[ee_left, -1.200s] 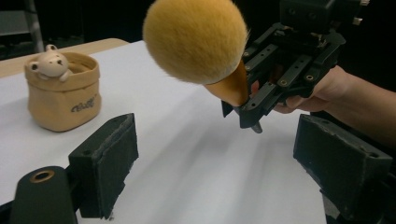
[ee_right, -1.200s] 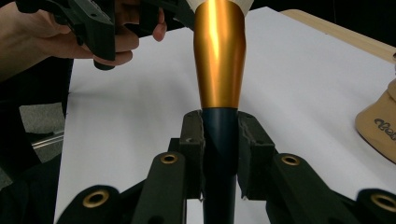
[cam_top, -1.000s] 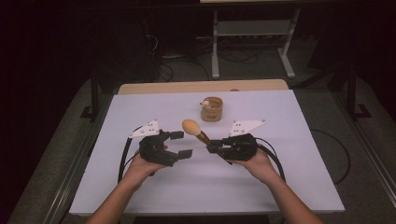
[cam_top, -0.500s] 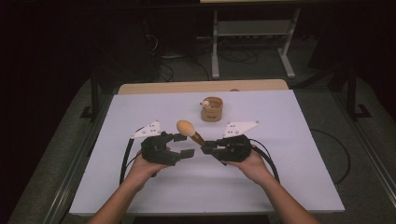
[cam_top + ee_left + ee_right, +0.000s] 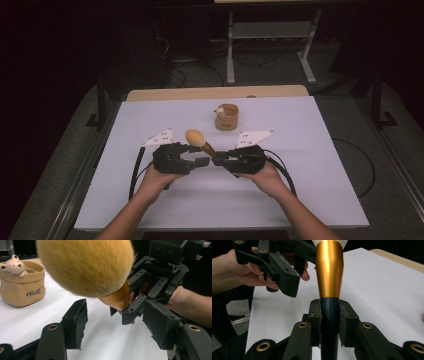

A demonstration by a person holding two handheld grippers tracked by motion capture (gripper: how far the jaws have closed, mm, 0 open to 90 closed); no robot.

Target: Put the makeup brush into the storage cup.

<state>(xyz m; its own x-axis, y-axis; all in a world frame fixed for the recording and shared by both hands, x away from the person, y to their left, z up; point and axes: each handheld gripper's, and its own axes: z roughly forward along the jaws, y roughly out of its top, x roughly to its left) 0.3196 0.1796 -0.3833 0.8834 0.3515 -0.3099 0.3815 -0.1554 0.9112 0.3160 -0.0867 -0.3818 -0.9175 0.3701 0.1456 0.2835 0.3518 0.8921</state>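
Roughly midway, by the look of it: lifted clear of the white table (image 5: 310,165) already, the makeup brush (image 5: 199,141) with its fluffy tan head, gold ferrule and dark handle, clamped by that handle in the right gripper (image 5: 218,161), jaws narrow and pressed against both sides of the stem, head tilted up and away towards the left. Facing it nose to nose, the left gripper (image 5: 196,155), half wide, jaws just been closing, with the ferrule and bristles hanging over the gap between them but pads not yet pressing on anything. Left to do, probably: take over or steady the brush with the left, then carry it to the small beige fabric pot (image 5: 227,117) with a bear figure on its rim, standing upright beyond the grippers, near but apart. Plenty of bare tabletop on every side of both hands; near edge just behind the forearms, far wooden edge well past the pot. Tightest spot between the two sets of jaws themselves, nearly touching.
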